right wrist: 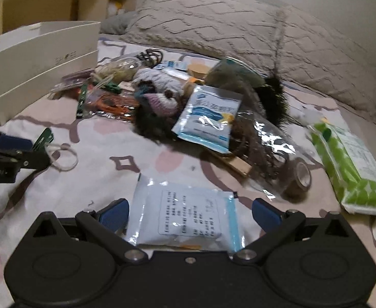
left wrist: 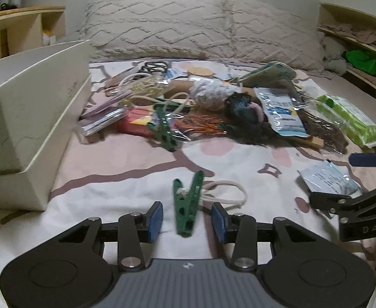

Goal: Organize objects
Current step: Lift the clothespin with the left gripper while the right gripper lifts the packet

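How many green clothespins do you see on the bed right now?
2. One green clothespin stands between the left gripper's open fingers; another lies at the pile's near edge. More may be buried in it.

Both wrist views look forward and down over a bed (left wrist: 136, 169), close to the sheet, facing the pillows (left wrist: 188, 25); both share the clutter pile (right wrist: 188, 102) (and box (right wrist: 39, 51)).

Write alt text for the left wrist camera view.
The open left gripper straddles a green clothespin with a white cord loop on a patterned bedsheet. Behind lie a clutter pile and, left, a white box.
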